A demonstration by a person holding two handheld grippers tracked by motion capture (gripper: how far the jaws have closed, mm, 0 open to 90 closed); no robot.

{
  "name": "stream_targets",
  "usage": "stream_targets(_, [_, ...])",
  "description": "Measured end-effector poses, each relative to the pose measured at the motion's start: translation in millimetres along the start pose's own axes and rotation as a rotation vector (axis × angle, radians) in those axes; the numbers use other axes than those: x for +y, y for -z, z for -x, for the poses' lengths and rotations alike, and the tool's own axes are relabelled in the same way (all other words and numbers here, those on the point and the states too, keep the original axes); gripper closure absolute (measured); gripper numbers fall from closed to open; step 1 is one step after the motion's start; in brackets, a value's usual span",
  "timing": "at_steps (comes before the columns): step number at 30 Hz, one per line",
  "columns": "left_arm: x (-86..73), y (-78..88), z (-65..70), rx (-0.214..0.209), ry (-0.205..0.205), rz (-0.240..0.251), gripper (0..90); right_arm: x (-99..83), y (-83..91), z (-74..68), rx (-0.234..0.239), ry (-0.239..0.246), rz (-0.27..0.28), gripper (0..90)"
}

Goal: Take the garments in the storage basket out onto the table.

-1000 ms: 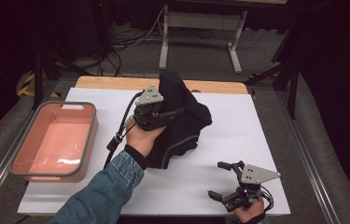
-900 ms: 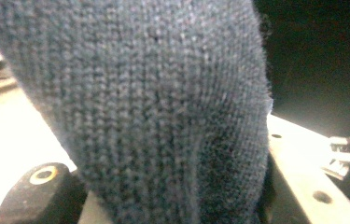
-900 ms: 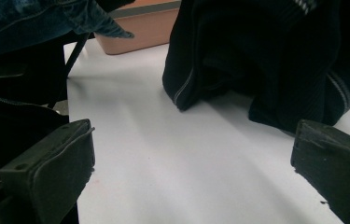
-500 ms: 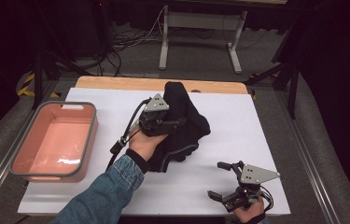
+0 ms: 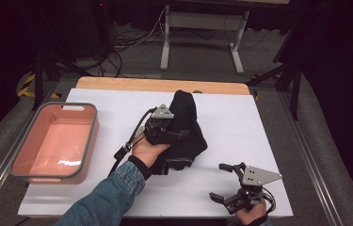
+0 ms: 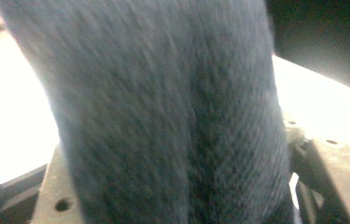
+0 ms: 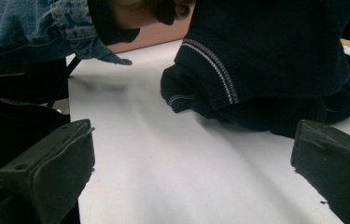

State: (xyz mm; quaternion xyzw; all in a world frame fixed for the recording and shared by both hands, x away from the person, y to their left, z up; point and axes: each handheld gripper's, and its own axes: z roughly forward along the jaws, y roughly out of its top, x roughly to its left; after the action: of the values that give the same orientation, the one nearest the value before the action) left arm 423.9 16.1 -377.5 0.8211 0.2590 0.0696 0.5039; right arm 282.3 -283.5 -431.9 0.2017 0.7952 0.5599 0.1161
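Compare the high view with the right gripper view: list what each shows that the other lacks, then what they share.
High view alone: the pink bin at the table's left, the wooden strip along the far edge, the left gripper at the dark garment, its jaws having just been opening with cloth between them, and the floor cables beyond.

Right gripper view alone: the pale stripes on the garment's ribbed cuffs and the right gripper seen close, jaws wide apart with bare table between.

Both: the garment, the white table, the denim sleeve.

Dark room; grey carpet floor [image 5: 202, 56]; metal table frame [image 5: 201, 33]; tangled cables [image 5: 127, 44].
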Motion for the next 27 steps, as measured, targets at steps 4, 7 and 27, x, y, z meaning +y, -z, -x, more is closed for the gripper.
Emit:
stream_targets(4, [-9.1,-3.9,-0.4,-0.015,0.007,-0.017,35.6,0.0,-0.2,-0.1,0.001,0.000,-0.001,0.4])
stream_targets(7, [-12.5,-3.8,0.1,-0.018,0.008,-0.013,30.7,0.0,-0.4,-0.3,0.002,0.000,-0.003,0.4])
stream_targets(27, [-10.2,22.7,11.4,-0.007,-0.055,0.001,3.7,0.2,-0.8,-0.5,0.004,0.002,0.000,0.4])
